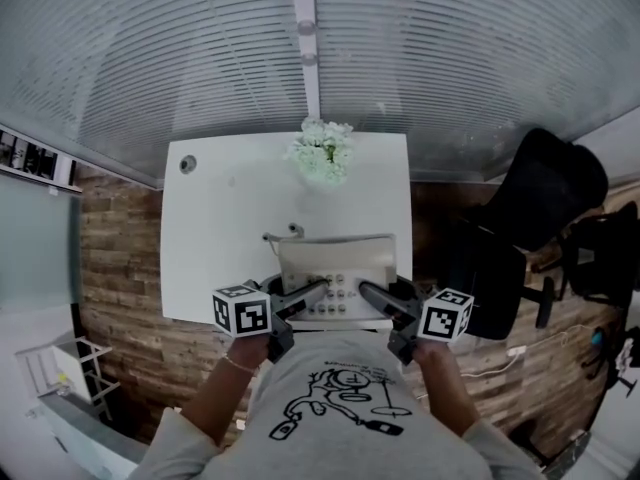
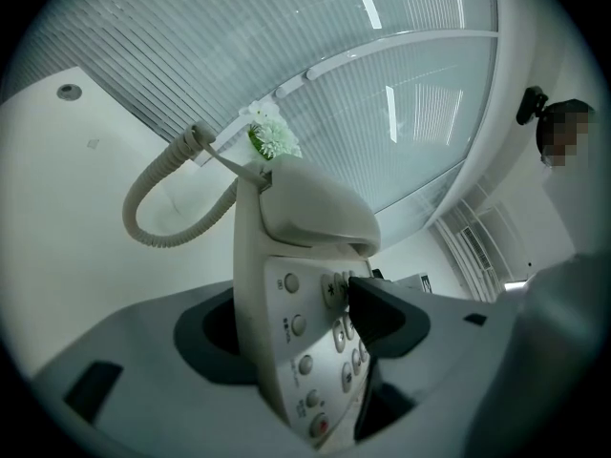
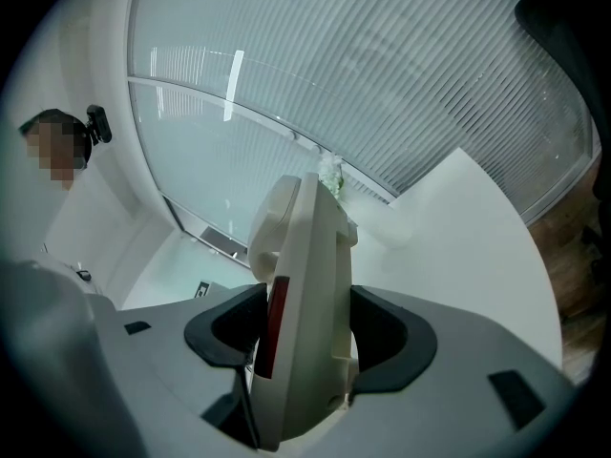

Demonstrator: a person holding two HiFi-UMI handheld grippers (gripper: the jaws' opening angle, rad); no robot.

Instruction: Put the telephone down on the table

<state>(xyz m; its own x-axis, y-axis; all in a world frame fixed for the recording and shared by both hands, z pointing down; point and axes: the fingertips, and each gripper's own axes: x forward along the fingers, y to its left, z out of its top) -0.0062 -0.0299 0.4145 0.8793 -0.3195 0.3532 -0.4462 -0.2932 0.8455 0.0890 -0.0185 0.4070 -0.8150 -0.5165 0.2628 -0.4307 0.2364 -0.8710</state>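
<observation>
A cream desk telephone (image 1: pixel 335 271) with its handset (image 2: pixel 315 208) on the cradle is held between both grippers over the near edge of the white table (image 1: pixel 225 238). My left gripper (image 1: pixel 318 290) is shut on the telephone's left side, one pad on the keypad (image 2: pixel 336 337) and the other under the base. My right gripper (image 1: pixel 366 290) is shut on the right side, where the telephone (image 3: pixel 304 303) shows edge-on between the dark pads. The coiled cord (image 2: pixel 158 213) loops off to the left. I cannot tell whether the base touches the table.
A bunch of white flowers (image 1: pixel 323 151) stands at the table's far edge, before a window with blinds (image 1: pixel 200 58). A round cable hole (image 1: pixel 187 164) sits in the far left corner. Black office chairs (image 1: pixel 540 203) stand to the right on the wood floor.
</observation>
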